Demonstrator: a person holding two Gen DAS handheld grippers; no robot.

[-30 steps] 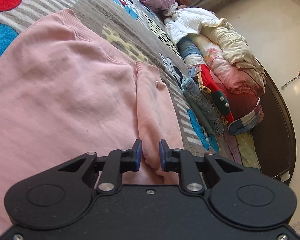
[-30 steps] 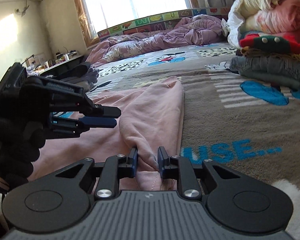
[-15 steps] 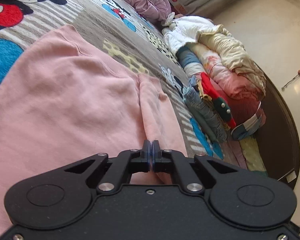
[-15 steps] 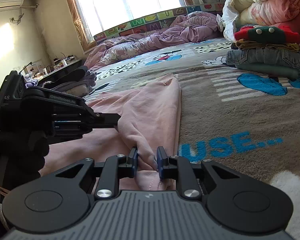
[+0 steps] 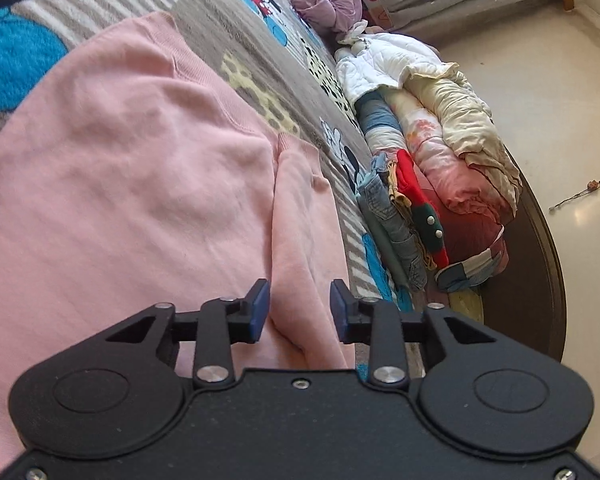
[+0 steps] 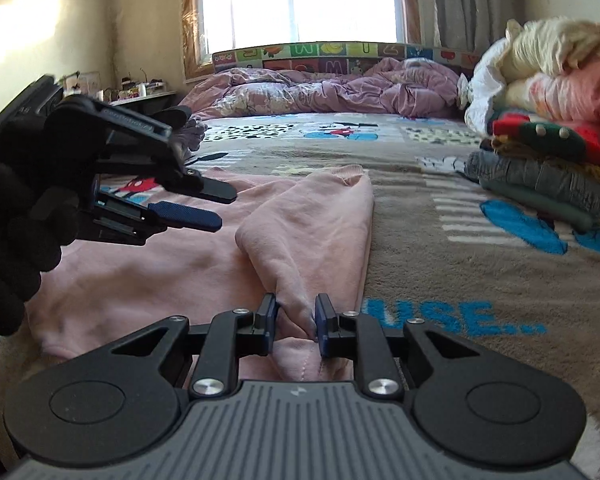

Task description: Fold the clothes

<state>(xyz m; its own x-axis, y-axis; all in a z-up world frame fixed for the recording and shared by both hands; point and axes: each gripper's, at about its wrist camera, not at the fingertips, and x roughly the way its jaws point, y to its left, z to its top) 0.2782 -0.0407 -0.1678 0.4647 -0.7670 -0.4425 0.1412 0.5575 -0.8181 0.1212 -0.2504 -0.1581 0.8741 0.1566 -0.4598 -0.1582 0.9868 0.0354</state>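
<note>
Sunlit bed [image 6: 440, 248] carries the pink sweatshirt [image 5: 132, 184], spread flat, sleeve folded inward. Left tool [image 5: 299, 312] gapes above it, holding nothing; right tool [image 6: 296, 326], jaws parted, straddles a sleeve ridge, ungripped. Advise clamping fully before lifting, lest cloth slip

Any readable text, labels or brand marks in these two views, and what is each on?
"USE..." in blue letters on the grey blanket, its start hidden by the pink sweatshirt.
"M": one tile of the alphabet panel under the window; the other tiles are too blurred.
Print on the left gripper: unreadable.
</note>
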